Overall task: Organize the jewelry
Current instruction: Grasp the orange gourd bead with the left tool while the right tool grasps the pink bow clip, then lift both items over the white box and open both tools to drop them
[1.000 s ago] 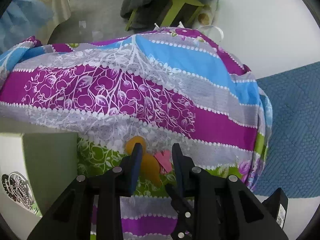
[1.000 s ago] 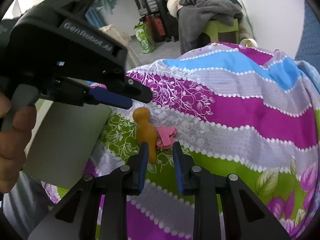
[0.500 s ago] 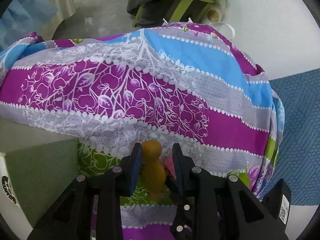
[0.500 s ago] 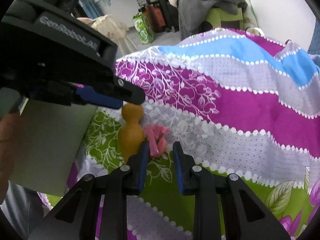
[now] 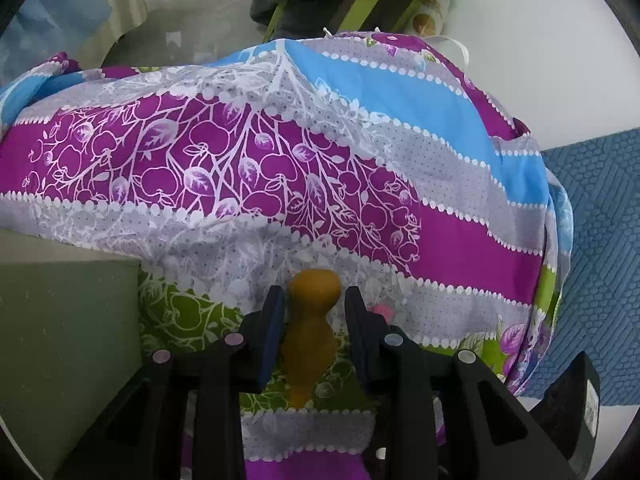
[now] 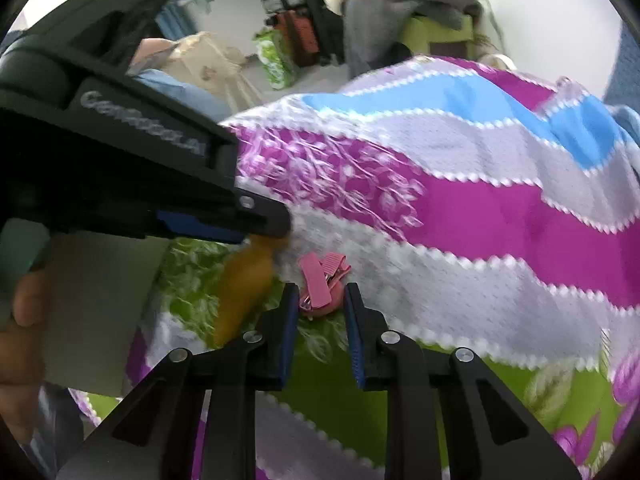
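Observation:
An orange-brown hair clip (image 5: 310, 332) lies on the patterned cloth (image 5: 280, 152). My left gripper (image 5: 314, 300) is open, its fingers on either side of the clip's rounded head; the right wrist view shows the same clip (image 6: 244, 280) under the left gripper (image 6: 264, 224). A pink hair clip (image 6: 320, 280) lies just right of the orange one. My right gripper (image 6: 318, 300) is open with the pink clip's near end between its fingertips. In the left wrist view only a bit of the pink clip (image 5: 380, 311) shows.
A pale green box (image 5: 64, 340) sits at the left on the cloth, also seen in the right wrist view (image 6: 100, 300). Beyond the cloth are a green stool with grey clothes (image 6: 416, 8), bags on the floor and a blue mat (image 5: 600, 240) at right.
My left gripper has moved forward so the orange clip now sits between its fingers. My right gripper has shifted right, from the orange clip to around the pink clip.

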Available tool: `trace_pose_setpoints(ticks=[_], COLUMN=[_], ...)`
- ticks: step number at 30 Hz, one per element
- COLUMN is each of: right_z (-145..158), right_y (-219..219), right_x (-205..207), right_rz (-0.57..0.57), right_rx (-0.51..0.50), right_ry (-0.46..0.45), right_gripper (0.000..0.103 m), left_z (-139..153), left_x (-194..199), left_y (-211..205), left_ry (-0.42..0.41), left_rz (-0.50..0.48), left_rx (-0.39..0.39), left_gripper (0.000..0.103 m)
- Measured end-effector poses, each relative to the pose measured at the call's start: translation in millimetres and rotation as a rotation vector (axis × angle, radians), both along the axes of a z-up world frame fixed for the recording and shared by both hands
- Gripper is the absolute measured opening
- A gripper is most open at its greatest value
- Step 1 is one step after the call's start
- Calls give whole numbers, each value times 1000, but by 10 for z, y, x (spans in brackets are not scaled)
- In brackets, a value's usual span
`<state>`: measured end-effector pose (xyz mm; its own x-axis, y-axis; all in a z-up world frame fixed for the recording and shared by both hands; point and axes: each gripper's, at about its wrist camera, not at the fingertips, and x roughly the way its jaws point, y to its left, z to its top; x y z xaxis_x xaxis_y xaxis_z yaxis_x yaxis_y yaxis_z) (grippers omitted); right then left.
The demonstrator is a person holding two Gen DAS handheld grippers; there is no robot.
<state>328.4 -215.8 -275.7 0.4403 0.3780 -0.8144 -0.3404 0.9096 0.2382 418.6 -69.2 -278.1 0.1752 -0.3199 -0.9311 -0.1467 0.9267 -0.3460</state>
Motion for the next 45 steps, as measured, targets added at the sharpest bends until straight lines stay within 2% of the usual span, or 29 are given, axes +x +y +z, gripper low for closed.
trace_pose_setpoints(ticks=[8, 18, 25, 27, 35, 45], right_z=[8, 109, 231, 289, 655, 1407], right_y=[-286, -453, -476, -490, -578, -441], right_x=[-107, -377, -463, -525, -572, -601], right_rz=[-87, -127, -171, -183, -233, -245], right_rx=[-36, -63, -66, -66, -56, -56], right_ry=[20, 37, 27, 20, -24, -148], right_gripper=[20, 20, 20, 20, 20, 20], left_z=[64, -46, -87, -37, 453, 1283], left_x=[-129, -303, -439, -490, -650, -816], left_y=[-107, -277, -232, -250, -298, -131], left_ry=[-40, -67, -113, -119, -197, -331], left_rz=[-54, -134, -114, -145, -262, -285], left_rx=[-19, 57, 30, 11, 45, 63], left_gripper=[33, 30, 30, 30, 30, 30])
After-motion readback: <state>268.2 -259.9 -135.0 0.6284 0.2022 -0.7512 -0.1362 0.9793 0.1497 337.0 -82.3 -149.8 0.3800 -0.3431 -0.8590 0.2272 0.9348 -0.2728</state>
